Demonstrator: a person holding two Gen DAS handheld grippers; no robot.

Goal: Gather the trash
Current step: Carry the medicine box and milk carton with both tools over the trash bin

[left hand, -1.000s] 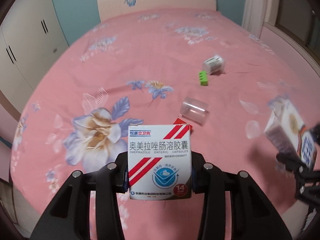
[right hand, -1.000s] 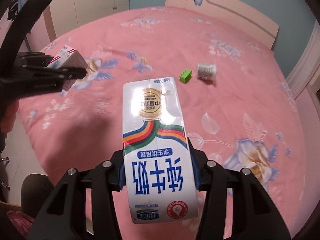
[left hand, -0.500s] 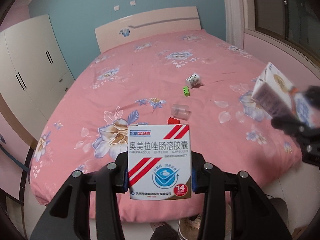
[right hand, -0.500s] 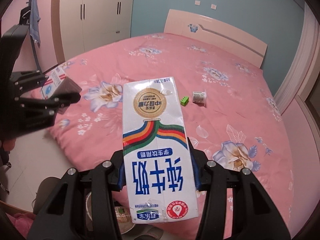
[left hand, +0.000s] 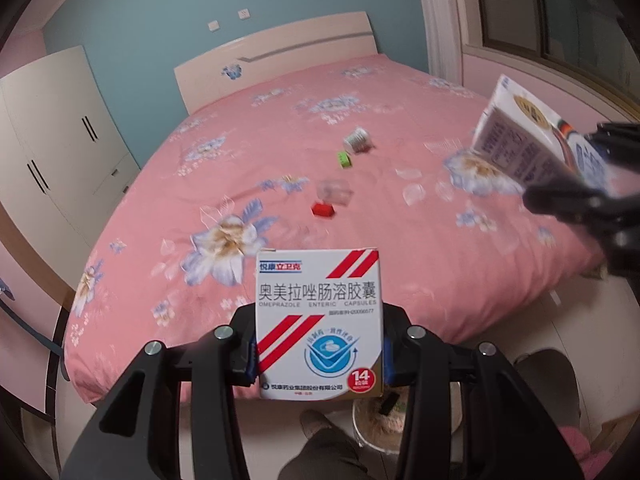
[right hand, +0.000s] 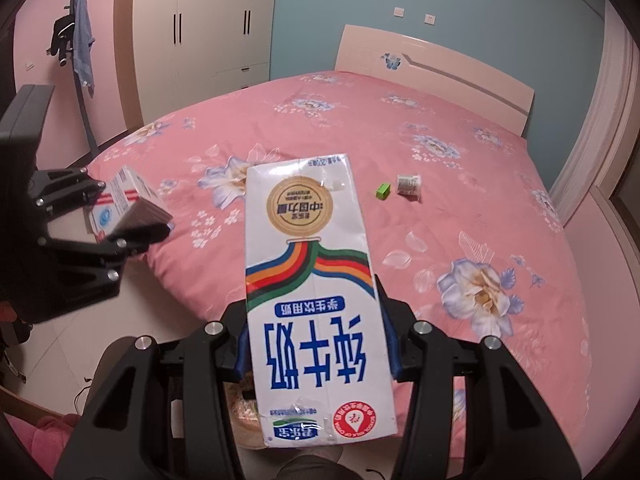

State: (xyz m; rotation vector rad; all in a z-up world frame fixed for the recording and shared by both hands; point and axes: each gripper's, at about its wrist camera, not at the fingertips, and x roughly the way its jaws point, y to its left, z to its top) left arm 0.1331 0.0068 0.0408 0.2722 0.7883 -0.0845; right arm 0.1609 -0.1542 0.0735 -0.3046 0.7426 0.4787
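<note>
Now, at the foot of the bed: two pieces of trash are held clear of the bed (left hand: 360,92), off its foot edge and above the floor.
Left claw: the left gripper (left hand: 318,354) is clamped on the medicine box (left hand: 318,320), which is held upright with its printed face to the camera.
Right claw: the right gripper (right hand: 316,354) is clamped on the milk carton (right hand: 312,288), whose long axis is pointed forward along the fingers, print upside down.
Key relation: a round bin (left hand: 380,424) is glimpsed on the floor directly below and just behind both loads, partly hidden by the box; in the right wrist view only a sliver of it is seen beside the carton's lower end.
Nearer hand: neither is clearly favoured; the bin is judged to lie between the two grippers.
Edges: the bed's foot edge is seen just ahead of the bin, so a drop is judged to call for a pull back and down.
Open room: bare floor is seen left of the bin; a person's leg (left hand: 320,452) is close beside it.
Left on the bed: a red block (left hand: 323,210), a clear cup (left hand: 334,192), a green block (left hand: 344,159) and a small bottle (left hand: 358,140) are seen mid-bed, well apart from both grippers.
</note>
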